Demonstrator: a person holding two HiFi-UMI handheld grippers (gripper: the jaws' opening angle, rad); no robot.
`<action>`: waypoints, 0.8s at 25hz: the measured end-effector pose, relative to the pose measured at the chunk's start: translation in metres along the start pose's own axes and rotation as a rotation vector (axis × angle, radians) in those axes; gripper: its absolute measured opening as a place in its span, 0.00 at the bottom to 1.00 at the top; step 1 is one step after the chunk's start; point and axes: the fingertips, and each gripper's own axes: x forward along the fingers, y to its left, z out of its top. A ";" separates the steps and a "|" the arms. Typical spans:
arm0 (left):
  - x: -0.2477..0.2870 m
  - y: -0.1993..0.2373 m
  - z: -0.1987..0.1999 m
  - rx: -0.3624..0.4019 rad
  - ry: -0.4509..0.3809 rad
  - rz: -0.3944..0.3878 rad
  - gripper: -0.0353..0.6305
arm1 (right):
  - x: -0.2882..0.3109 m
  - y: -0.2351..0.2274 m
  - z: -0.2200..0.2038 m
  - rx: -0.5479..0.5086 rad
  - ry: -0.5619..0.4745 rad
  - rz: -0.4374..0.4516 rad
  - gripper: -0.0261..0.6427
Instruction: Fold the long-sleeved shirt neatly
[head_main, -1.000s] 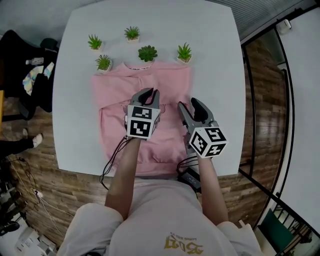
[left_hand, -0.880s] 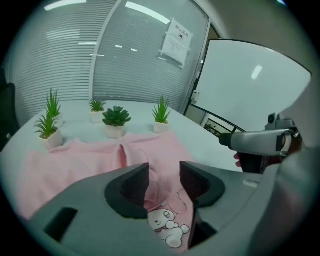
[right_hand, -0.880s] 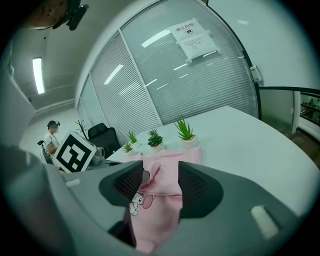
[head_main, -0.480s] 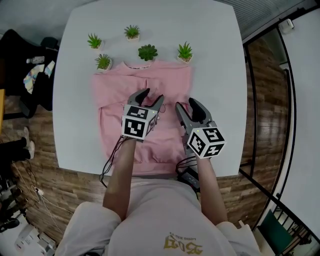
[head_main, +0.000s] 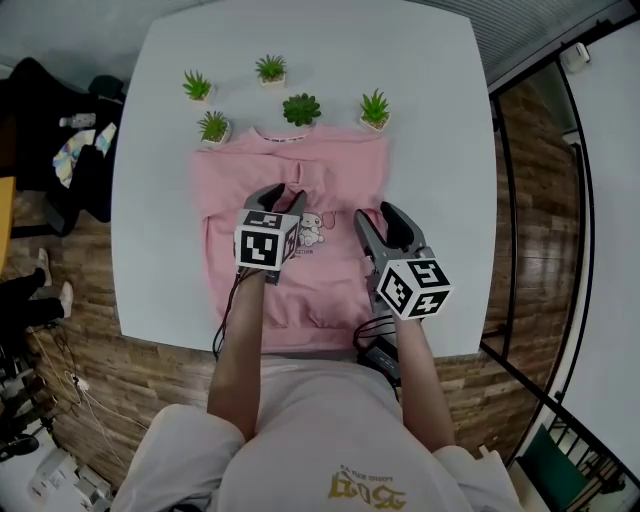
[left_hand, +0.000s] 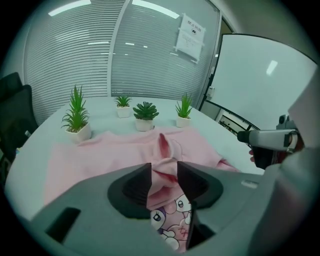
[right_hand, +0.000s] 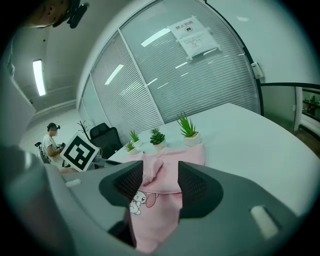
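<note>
The pink long-sleeved shirt lies flat on the white table, collar at the far side and sleeves folded in over its body. A cartoon print shows at its middle. My left gripper hovers low over the shirt's centre, just left of the print. Its jaws have just been closing, and a raised fold of pink cloth sits in the gap between them without being pinched. My right gripper stands open over the shirt's right half, with pink fabric seen beyond its wide jaws.
Several small potted plants stand in a row just beyond the collar. The table's near edge runs close to the shirt's hem. A dark chair with clothes is off the table to the left. A person stands far back.
My left gripper let go of the cloth at the shirt's middle, opened, moved a little left and lower, and narrowed its jaws again. The right gripper has not moved.
</note>
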 end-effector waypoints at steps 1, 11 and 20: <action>0.002 0.000 0.000 0.005 0.005 -0.002 0.30 | 0.000 0.001 0.000 -0.001 0.000 0.000 0.36; 0.018 0.007 -0.014 -0.073 0.068 -0.038 0.33 | -0.006 0.003 -0.003 0.001 -0.001 0.001 0.36; 0.005 -0.002 -0.002 -0.014 0.036 -0.038 0.10 | -0.009 0.008 -0.001 0.002 -0.008 0.008 0.35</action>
